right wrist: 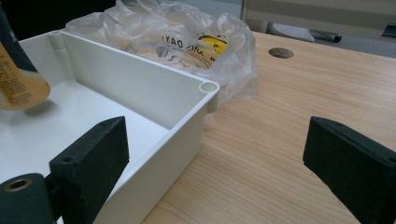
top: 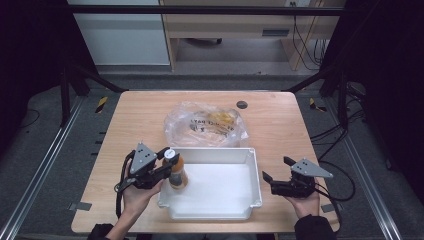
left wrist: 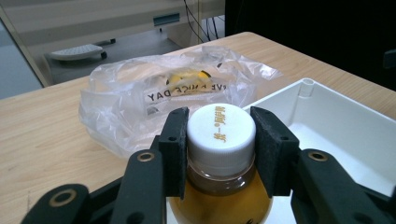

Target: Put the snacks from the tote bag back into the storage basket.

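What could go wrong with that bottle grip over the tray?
1. The left hand-held gripper pinches only the bottle's white cap, so the heavy body could swing or slip.
2. The bottle hangs near the white tray's left wall; lowering carelessly might clip it.

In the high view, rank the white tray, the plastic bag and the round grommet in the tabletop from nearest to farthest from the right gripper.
From the right gripper:
1. White tray: its right wall is just to the gripper's left.
2. Plastic bag: beyond the tray's far edge, toward the table's middle.
3. Round grommet: past the bag, near the table's far edge.
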Demonstrator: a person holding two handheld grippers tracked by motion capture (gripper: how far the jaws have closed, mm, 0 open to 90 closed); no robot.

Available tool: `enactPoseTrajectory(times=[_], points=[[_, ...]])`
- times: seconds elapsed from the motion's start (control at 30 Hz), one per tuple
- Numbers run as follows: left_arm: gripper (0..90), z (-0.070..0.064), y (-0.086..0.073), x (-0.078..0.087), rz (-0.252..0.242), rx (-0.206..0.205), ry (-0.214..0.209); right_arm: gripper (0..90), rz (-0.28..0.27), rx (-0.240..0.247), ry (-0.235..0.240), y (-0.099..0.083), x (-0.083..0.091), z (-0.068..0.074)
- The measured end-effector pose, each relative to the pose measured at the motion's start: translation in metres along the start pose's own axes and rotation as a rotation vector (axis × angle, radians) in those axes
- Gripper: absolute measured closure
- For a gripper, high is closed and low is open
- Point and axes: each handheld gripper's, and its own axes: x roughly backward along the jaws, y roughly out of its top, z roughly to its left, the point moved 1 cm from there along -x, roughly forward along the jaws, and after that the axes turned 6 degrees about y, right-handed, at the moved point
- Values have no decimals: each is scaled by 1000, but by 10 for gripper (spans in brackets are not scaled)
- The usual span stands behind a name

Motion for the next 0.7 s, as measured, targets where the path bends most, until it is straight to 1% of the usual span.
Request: enactPoseTrajectory(times=[0.1, 0.2, 0.7], points=[[590, 0, -4, -3, 17, -1, 2, 72, 0, 0, 1, 0, 0, 0], [591, 1, -6, -4, 24, 1, 5, 72, -1, 1, 0, 0, 0, 0], [590, 1, -11, -9, 44, -4, 11, 72, 2, 4, -1, 0, 0, 0]])
